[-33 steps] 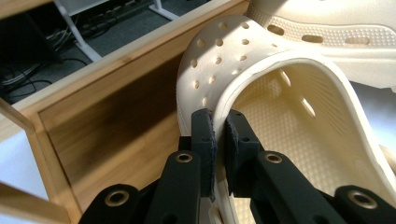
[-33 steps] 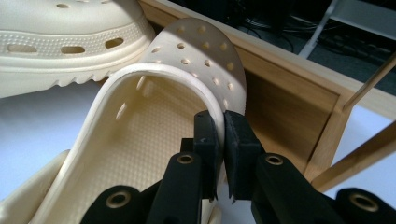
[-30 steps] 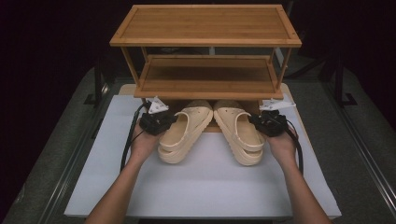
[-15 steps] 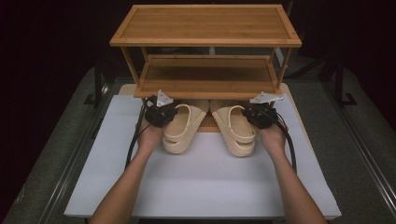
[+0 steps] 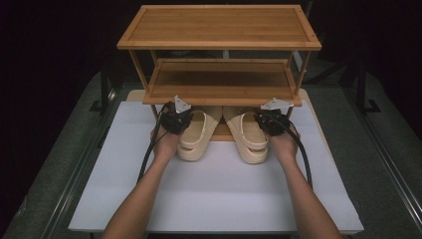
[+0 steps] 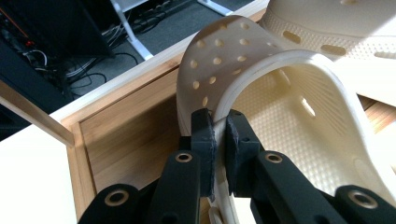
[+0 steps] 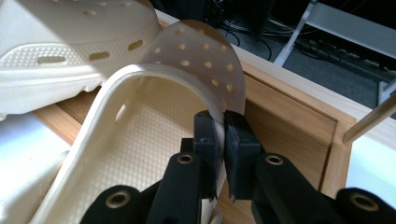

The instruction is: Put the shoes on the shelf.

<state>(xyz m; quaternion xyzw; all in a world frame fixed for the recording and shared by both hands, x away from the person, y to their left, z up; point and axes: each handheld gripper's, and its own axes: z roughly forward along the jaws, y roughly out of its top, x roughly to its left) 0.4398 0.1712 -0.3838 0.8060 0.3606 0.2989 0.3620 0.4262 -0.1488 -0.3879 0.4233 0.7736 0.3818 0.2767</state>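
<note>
Two cream perforated clogs lie side by side, toes under the bamboo shoe rack's lowest shelf (image 5: 221,97), heels out on the white board. My left gripper (image 5: 175,118) is shut on the outer edge of the left clog (image 5: 195,137); in the left gripper view its jaws pinch the rim of the left clog's upper (image 6: 243,70) at the gripper (image 6: 220,122). My right gripper (image 5: 271,120) is shut on the outer edge of the right clog (image 5: 249,139); in the right gripper view the gripper (image 7: 223,122) clamps the right clog's upper (image 7: 196,60). Both clogs rest partly on the rack's bottom tray (image 7: 289,116).
The bamboo rack has a top shelf (image 5: 219,27) and a middle shelf (image 5: 221,79), both bare. A white board (image 5: 219,194) covers the table in front. Dark stands and cables sit behind the rack. Black cables (image 5: 149,154) trail from both grippers.
Both hands have pushed the clogs away from the person, so their toes now lie farther under the rack's lowest shelf. The grips stay the same.
</note>
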